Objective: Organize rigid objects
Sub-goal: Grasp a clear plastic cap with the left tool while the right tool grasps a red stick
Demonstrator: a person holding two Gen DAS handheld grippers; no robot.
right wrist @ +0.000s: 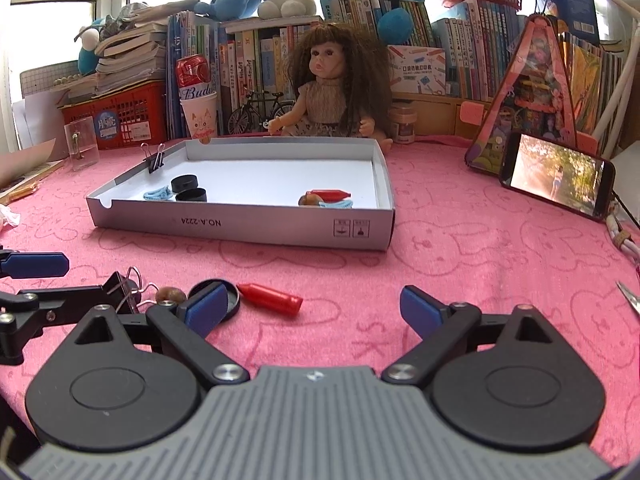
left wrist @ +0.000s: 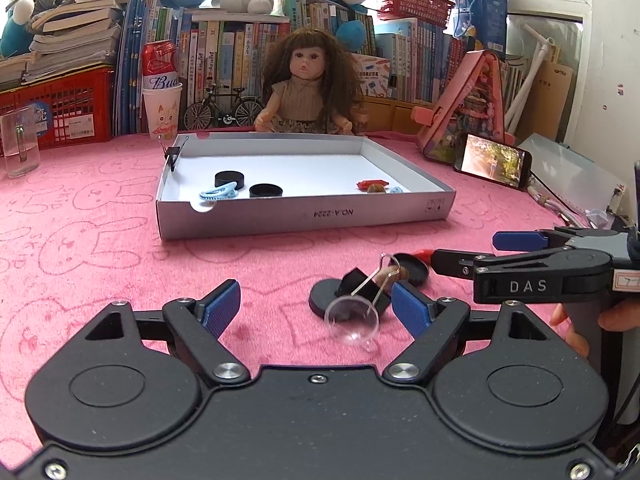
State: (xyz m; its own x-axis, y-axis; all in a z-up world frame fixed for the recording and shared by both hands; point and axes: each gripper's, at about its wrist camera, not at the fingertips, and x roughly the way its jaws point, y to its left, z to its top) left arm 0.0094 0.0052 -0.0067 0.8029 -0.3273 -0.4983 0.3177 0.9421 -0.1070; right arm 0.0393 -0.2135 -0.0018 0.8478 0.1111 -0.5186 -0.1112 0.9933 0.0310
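Left wrist view has the left gripper spread wide with nothing pinched, low over a little pile on the pink bench at lower centre: a black binder clip, a flat black disc, a clear plastic cup on its side and a black lid. Right wrist view shows the right gripper also spread and empty, with a red crayon lying just ahead of its left finger. Further back, mid-frame, sits the white box, holding two black caps, blue clips and another red crayon.
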